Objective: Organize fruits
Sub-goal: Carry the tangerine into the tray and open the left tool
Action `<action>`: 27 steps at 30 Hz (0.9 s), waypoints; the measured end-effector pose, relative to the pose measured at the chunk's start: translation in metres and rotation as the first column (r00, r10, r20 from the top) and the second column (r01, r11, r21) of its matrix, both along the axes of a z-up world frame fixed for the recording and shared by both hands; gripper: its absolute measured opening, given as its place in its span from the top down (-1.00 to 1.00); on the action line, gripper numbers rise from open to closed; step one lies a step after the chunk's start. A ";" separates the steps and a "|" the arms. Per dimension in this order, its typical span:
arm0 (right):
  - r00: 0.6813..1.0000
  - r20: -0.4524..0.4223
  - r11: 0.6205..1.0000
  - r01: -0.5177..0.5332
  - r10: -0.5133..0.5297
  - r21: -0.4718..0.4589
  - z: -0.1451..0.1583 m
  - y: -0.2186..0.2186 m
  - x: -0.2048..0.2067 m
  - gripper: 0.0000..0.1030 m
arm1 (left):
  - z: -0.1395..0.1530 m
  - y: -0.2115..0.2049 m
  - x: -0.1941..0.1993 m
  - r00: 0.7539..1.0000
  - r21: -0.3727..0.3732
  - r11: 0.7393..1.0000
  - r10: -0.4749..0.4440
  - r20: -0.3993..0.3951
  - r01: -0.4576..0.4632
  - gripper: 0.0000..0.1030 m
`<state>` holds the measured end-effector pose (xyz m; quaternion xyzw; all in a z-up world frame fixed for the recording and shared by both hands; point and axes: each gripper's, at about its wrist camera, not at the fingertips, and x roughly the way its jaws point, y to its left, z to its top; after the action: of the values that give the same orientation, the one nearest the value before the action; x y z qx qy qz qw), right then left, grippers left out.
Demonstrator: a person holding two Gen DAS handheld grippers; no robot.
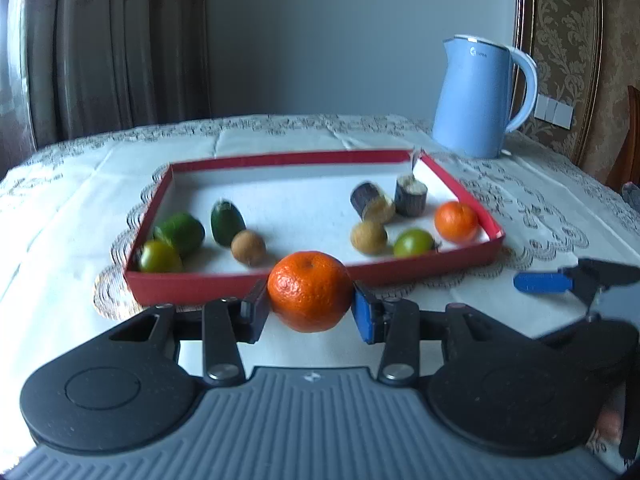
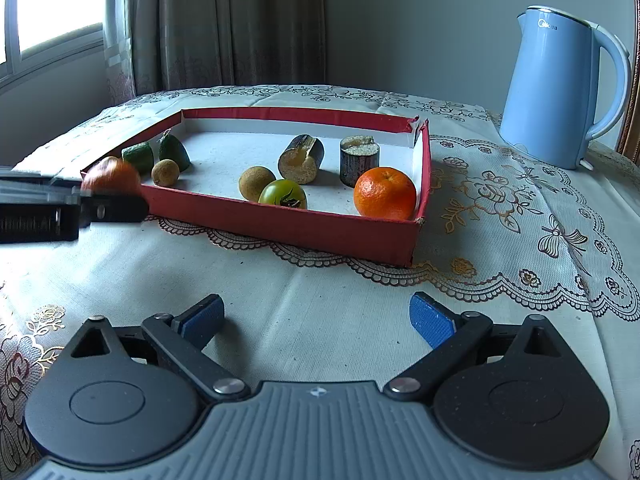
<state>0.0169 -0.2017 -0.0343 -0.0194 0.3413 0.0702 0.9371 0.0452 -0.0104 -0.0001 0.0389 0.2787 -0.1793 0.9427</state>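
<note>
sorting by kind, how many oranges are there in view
2: one orange is held in the left gripper, just outside the red tray; the other orange sits in the tray's near right corner. None seems hidden.

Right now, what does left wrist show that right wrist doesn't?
Only left wrist: the left gripper with jaws shut on the held orange, seen head-on, and a second green tomato in the tray's near-left corner.

Only right wrist: the right gripper seen whole, jaws open over bare tablecloth, plus a window at far left.

Both: the red tray holding limes, longans, two sugarcane pieces, a green tomato and a second orange; the blue kettle behind.
</note>
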 end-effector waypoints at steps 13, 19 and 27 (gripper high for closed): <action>1.000 -0.001 1.000 0.000 0.000 0.000 0.000 0.000 0.000 -0.94 | 0.010 -0.019 0.049 1.000 0.005 1.000 0.007 0.011 -0.007 0.22; 1.000 -0.001 1.000 0.000 0.000 0.000 0.000 0.000 0.000 -0.94 | 0.004 -0.030 0.073 1.000 0.019 0.999 0.026 0.000 -0.026 0.22; 1.000 -0.001 1.000 0.000 0.000 0.000 0.000 0.000 0.000 -0.95 | -0.011 -0.032 0.104 0.996 0.040 0.995 0.088 -0.028 -0.087 0.22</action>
<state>0.0171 -0.2017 -0.0341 -0.0195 0.3419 0.0700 0.9369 0.1487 -0.0425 -0.0112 0.0423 0.2975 -0.1329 0.9445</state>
